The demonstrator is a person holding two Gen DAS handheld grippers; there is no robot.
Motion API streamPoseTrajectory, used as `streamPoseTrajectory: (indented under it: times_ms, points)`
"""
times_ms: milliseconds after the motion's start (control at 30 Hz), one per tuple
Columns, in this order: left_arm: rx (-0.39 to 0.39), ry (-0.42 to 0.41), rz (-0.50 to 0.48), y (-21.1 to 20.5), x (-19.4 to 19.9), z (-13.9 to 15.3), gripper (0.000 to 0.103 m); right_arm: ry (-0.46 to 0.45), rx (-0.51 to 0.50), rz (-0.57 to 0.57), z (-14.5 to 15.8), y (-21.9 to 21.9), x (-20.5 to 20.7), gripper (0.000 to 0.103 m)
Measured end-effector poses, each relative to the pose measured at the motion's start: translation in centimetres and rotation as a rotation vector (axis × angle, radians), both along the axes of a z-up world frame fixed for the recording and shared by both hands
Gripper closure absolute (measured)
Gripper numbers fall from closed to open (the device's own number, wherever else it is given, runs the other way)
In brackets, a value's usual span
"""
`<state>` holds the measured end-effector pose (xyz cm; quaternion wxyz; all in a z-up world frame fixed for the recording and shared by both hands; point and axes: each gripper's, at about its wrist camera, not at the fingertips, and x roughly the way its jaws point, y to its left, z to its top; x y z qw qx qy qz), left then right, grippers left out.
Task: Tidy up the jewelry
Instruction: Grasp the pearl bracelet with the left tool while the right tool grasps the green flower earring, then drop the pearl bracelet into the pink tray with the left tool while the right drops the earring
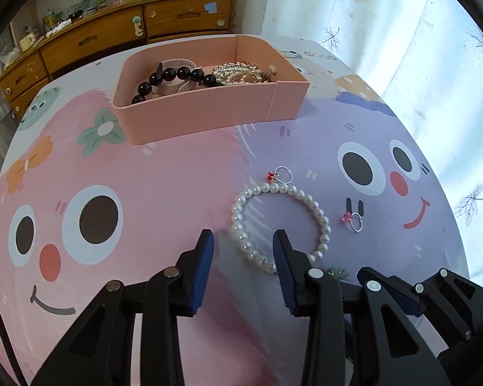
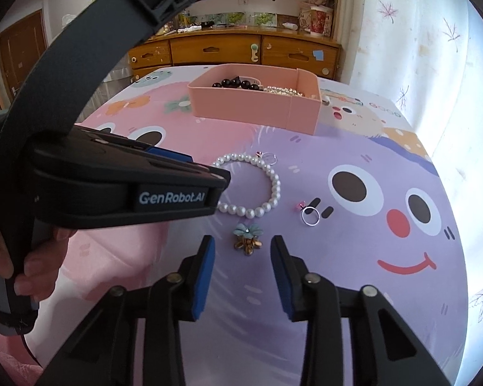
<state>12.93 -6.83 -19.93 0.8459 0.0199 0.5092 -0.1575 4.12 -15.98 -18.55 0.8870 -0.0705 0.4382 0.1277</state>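
Note:
A white pearl bracelet (image 1: 309, 201) (image 2: 275, 186) lies on the cartoon tablecloth. My left gripper (image 1: 244, 236) stands open over it, with the loop's left arc between the two blue pads and no pad pressing on it. A small flower brooch (image 2: 248, 239), pale blue over gold, lies between the open pads of my right gripper (image 2: 242, 243), untouched. A ring with a red stone (image 1: 281, 175) (image 2: 269, 158) rests at the bracelet's far edge. A ring with a pink stone (image 1: 354, 222) (image 2: 309, 215) lies to its right.
A pink tray (image 1: 209, 115) (image 2: 257, 109) stands farther back and holds a black bead bracelet (image 1: 170, 77), a white strap and a pearl and gold pile (image 1: 241, 72). A person's hand (image 2: 32, 270) grips the left tool. A wooden dresser (image 2: 235, 50) lies beyond the table, a curtain at right.

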Motion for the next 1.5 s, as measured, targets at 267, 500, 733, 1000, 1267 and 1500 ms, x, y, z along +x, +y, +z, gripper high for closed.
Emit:
streamPoseTrajectory:
  times_ms: [267, 500, 733, 1000, 1267, 1500]
  points:
    - [0.041, -0.009, -0.019, -0.4, 0.2, -0.5, 0.077, 0.033, 0.013, 0.010, -0.5, 0.1, 0.5, 0.077]
    - [0.036, -0.009, -0.025, -0.2, 0.2, -0.4, 0.094, 0.045, 0.032, 0.005, -0.8, -0.2, 1.4, 0.077]
    - [-0.008, 0.015, -0.004, 0.4, 0.3, -0.4, 0.097, 0.047, 0.035, -0.013, -0.7, -0.4, 2.1, 0.082]
    - [-0.048, 0.041, -0.008, 0.8, 0.4, -0.2, 0.097, 0.045, 0.068, -0.044, -0.1, -1.0, 2.9, 0.082]
    - [-0.080, 0.010, -0.008, 2.2, 0.6, 2.1, 0.098, 0.010, 0.091, -0.078, 1.8, -1.4, 4.2, 0.083]
    - [-0.087, -0.052, -0.045, 2.8, 1.2, 6.1, 0.098, -0.030, 0.115, -0.100, 4.2, -1.7, 5.7, 0.083]
